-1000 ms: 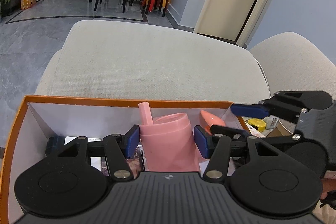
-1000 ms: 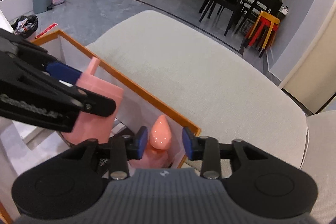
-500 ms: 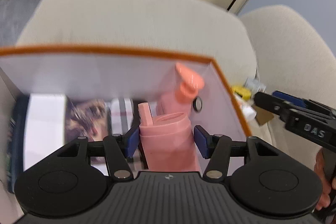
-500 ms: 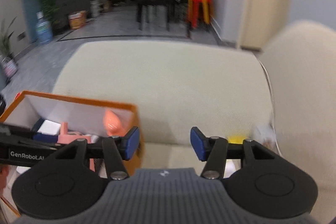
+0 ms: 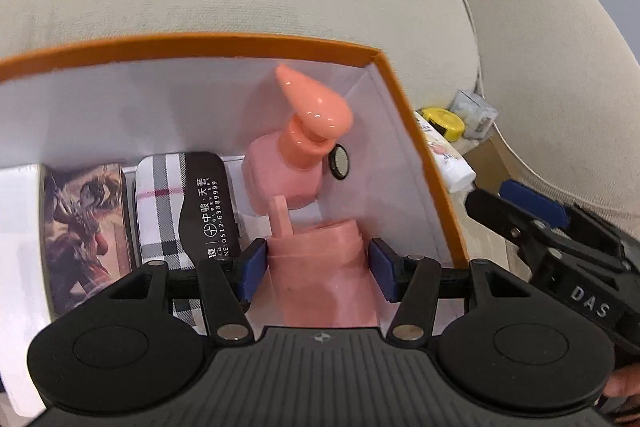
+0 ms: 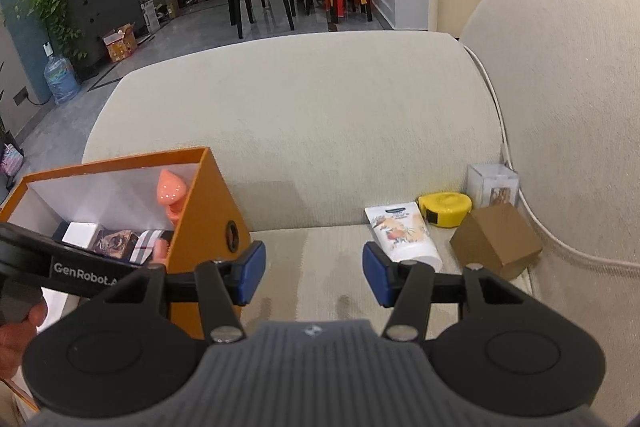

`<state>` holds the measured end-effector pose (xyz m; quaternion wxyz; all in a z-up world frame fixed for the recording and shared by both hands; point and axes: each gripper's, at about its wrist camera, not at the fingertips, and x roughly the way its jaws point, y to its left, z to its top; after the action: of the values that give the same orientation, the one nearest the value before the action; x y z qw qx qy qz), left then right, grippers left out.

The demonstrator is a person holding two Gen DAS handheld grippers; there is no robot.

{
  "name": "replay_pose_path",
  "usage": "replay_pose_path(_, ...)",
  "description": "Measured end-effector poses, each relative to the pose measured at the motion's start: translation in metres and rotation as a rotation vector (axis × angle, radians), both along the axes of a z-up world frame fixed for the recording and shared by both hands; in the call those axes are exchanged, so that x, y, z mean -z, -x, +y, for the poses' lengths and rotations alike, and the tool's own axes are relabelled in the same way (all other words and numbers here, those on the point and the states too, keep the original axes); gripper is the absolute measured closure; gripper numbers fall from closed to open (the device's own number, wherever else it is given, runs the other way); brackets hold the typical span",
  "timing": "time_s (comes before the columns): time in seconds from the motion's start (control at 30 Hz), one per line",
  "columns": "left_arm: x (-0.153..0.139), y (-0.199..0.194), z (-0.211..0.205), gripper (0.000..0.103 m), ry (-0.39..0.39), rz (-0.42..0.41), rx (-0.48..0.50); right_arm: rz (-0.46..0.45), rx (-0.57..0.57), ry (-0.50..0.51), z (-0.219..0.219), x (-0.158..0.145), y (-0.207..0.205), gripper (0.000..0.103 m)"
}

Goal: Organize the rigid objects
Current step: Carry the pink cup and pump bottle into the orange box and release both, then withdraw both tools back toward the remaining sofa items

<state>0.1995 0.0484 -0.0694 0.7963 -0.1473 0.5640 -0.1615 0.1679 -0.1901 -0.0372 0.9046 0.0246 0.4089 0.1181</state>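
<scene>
Pink cup (image 5: pixel 320 267) — stiff, light, slick plastic — sits clamped by its sides in the left gripper (image 5: pixel 318 273) jaws inside the box (image 5: pixel 416 131); right gripper (image 6: pixel 314 273) jaws gape empty, tube (image 6: pixel 402 233) at one o'clock.

Both wrist views over orange box (image 5: pixel 420 147)

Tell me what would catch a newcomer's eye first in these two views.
Probably the orange box on the beige sofa, with a pink pump bottle standing in its far right corner. The left gripper holds a second pink bottle over the box. On the seat to the right lie a white tube, a yellow tape measure and a brown carton.
</scene>
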Motion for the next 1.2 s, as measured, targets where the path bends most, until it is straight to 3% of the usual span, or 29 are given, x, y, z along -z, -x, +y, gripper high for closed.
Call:
replay_pose_path(0.27,-0.007,0.015,0.006,0.026,-0.007,-0.046,-0.058,0.007,0.010,-0.019,-0.007,0.001,0.005,0.049)
replay_pose_path(0.47,-0.052,0.039,0.002,0.029,-0.105,-0.227,-0.081,-0.001,0.025,-0.038,-0.018,-0.004,0.012,0.047)
replay_pose_path(0.6,-0.084,0.050,-0.019,0.033,-0.106,-0.353,-0.002,-0.011,0.063,-0.028,-0.035,-0.007,0.019,0.046)
replay_pose_path(0.73,-0.099,0.053,-0.052,0.033,-0.097,-0.428,0.098,0.021,0.173,-0.006,-0.067,-0.002,0.021,0.046)
replay_pose_path(0.93,-0.089,0.034,-0.101,0.038,-0.068,-0.354,0.129,0.060,0.304,-0.028,-0.116,0.008,0.017,0.046)
replay_pose_path(1.2,-0.059,0.007,-0.134,0.045,-0.084,-0.222,0.092,0.081,0.320,-0.004,-0.126,0.027,-0.008,0.041)
